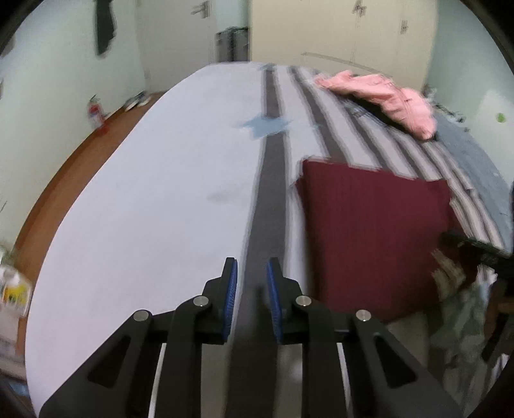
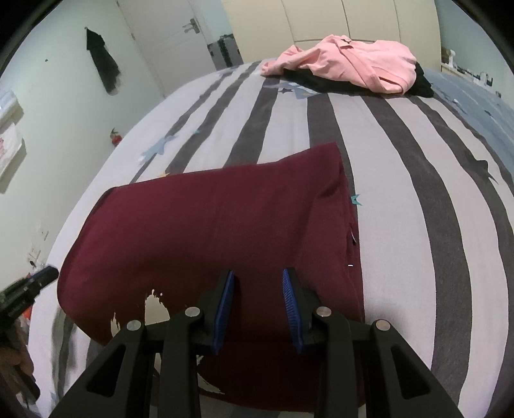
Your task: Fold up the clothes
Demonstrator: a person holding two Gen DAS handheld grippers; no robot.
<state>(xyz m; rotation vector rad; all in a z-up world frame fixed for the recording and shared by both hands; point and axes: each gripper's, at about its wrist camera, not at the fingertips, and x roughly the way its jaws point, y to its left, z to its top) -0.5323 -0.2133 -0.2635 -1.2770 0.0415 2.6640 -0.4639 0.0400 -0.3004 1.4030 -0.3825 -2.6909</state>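
Note:
A dark red garment [image 2: 218, 231] lies folded flat on the striped bed cover [image 2: 401, 180], with a bit of white print showing at its near left edge. My right gripper [image 2: 258, 279] hovers just over the garment's near part, its blue pads apart and nothing between them. In the left wrist view the same garment [image 1: 369, 231] lies to the right. My left gripper [image 1: 253, 267] is over the bare cover beside it, jaws a narrow gap apart and empty. It also shows as the left gripper's tip [image 2: 32, 289] at the right wrist view's left edge.
A pink garment [image 2: 353, 61] lies on a black one [image 2: 321, 82] at the bed's far end. Past the bed are a wardrobe [image 2: 321, 19] and a door [image 2: 173, 35]. A dark cloth [image 2: 102, 61] hangs on the wall. Wooden floor [image 1: 64, 173] with a red extinguisher [image 1: 94, 112] runs along the bed's left.

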